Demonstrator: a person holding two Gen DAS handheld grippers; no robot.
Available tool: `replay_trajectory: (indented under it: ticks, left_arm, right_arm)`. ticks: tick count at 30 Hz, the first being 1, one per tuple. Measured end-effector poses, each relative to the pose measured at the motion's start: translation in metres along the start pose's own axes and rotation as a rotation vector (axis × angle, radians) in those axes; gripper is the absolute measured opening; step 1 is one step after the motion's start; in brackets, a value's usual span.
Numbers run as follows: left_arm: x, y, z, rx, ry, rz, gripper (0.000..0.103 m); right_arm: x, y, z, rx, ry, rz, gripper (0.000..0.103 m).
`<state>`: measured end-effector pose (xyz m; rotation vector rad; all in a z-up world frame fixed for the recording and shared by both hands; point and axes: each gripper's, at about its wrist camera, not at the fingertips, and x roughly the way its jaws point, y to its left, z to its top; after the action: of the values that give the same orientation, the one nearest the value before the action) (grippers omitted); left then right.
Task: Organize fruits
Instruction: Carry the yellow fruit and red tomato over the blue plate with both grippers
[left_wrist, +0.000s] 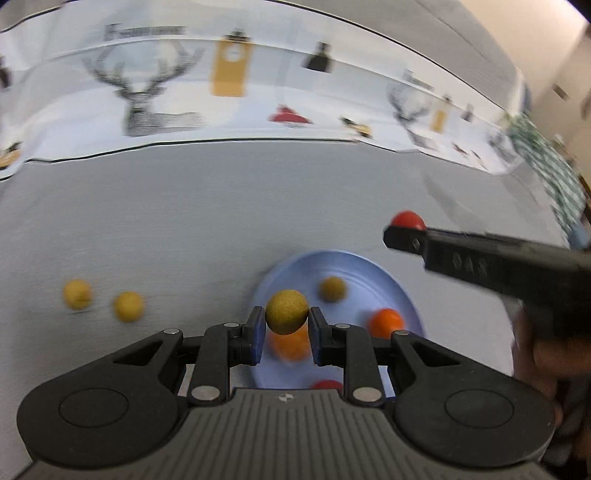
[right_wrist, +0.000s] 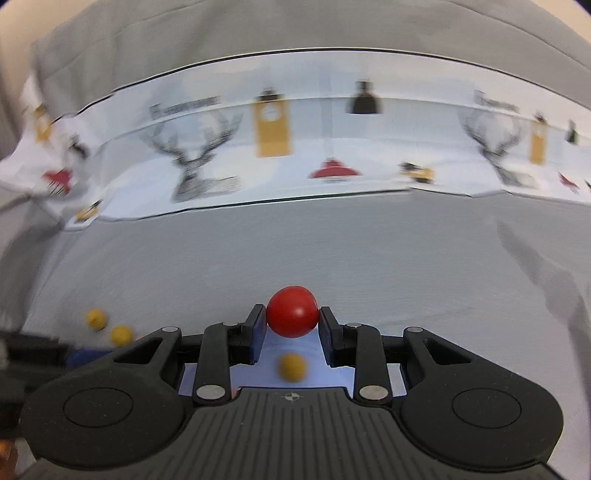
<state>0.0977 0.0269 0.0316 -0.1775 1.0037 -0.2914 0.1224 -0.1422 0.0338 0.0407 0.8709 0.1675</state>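
Holding a speckled yellow fruit clamped directly above the blue plate, the left hand-held gripper is sitting nearer its centre, while the right hand-held gripper, grasping a red tomato, is hanging over the plate's far rim.

It looks like a home: a table with a gray cloth, and a white cloth with deer and lamp pictures along its far edge.
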Motion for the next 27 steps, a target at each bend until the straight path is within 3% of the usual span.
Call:
replay_trajectory:
  ticks: [6, 15, 27]
  left_arm:
    - [0.018, -0.034, -0.007, 0.091, 0.029, -0.052, 0.027]
    - [0.047, -0.06, -0.021, 0.194, 0.086, 0.007, 0.027]
    - [0.047, -0.056, -0.02, 0.187, 0.08, 0.026, 0.027]
  right_arm:
    - [0.004, -0.026, -0.012, 0.018, 0.04, -0.023, 0.032]
    - [0.015, -0.026, -0.016, 0.015, 0.085, -0.009, 0.032]
    - [0.023, -0.017, -0.015, -0.009, 0.114, -0.017, 0.032]
